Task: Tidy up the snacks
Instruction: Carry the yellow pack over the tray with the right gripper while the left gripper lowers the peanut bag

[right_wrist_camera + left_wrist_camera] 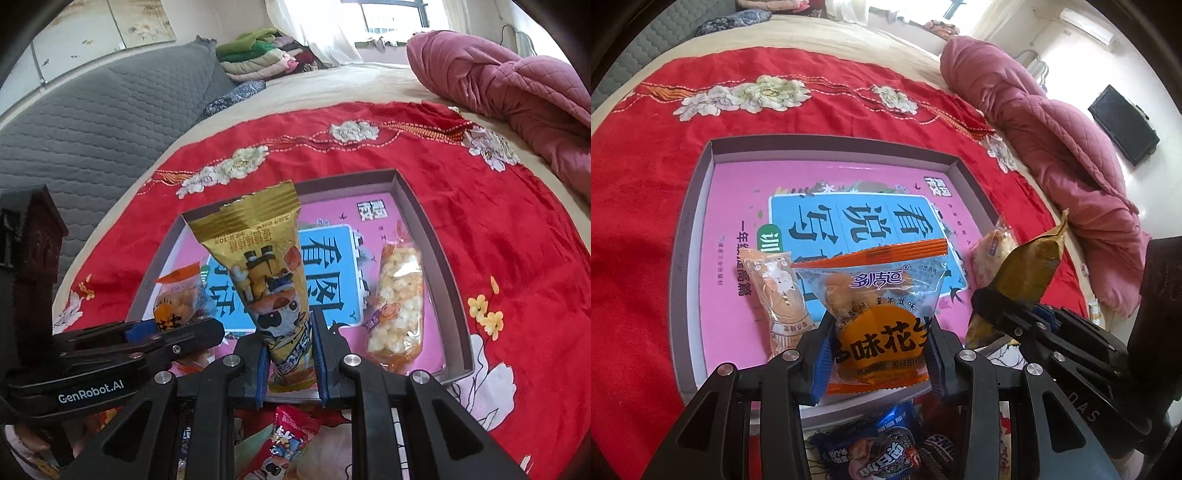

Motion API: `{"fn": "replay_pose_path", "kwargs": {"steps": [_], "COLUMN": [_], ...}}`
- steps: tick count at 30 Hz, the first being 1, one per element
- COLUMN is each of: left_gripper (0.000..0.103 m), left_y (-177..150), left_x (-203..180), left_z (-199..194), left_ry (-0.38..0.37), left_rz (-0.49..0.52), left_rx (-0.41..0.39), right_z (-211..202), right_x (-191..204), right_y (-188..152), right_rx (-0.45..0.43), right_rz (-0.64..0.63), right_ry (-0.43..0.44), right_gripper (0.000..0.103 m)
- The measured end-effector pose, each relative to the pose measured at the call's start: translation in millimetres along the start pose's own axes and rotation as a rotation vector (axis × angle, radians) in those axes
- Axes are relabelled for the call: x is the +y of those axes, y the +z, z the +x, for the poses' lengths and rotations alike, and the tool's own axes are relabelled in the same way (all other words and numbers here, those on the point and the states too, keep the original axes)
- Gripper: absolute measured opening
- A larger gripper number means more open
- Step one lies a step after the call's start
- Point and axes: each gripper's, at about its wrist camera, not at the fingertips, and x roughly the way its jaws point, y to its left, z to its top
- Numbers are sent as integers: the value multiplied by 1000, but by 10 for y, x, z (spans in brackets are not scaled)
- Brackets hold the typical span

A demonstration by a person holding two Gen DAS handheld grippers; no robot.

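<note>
Left wrist view: my left fingers [877,339] pinch the peanut bag [877,314], my right fingers [290,363] the gold packet [266,273] by slick film that may slip before reaching the tray [827,146].

Red floral cloth [646,184], pink-lined tray [731,192], gold snack packet [258,258], orange-trimmed peanut bag [879,295]

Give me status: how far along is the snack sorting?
Done: orange-wrapped snack and popcorn bar lie in the tray. In hand: left gripper holds the peanut bag, right gripper the gold packet. Left: blue cookie pack and red packet outside the tray.
</note>
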Motion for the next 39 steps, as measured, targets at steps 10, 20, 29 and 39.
{"fn": "replay_pose_path", "kwargs": {"steps": [10, 20, 29, 39], "left_gripper": [44, 44, 44, 44], "left_y": [-12, -35, -40, -39], "left_x": [7, -38, 25, 50], "left_z": [110, 144, 172, 173], "left_ry": [14, 24, 37, 24], "left_rz": [5, 43, 30, 19], "left_rx": [33, 45, 54, 52], "right_z": [102, 81, 43, 209], "right_x": [-59, -168, -227, -132], "right_y": [-58, -82, -28, -31], "right_rx": [36, 53, 73, 80], "right_rz": [29, 34, 16, 13], "right_ry": [-5, -70, -137, -101], "right_gripper": [20, 20, 21, 21]}}
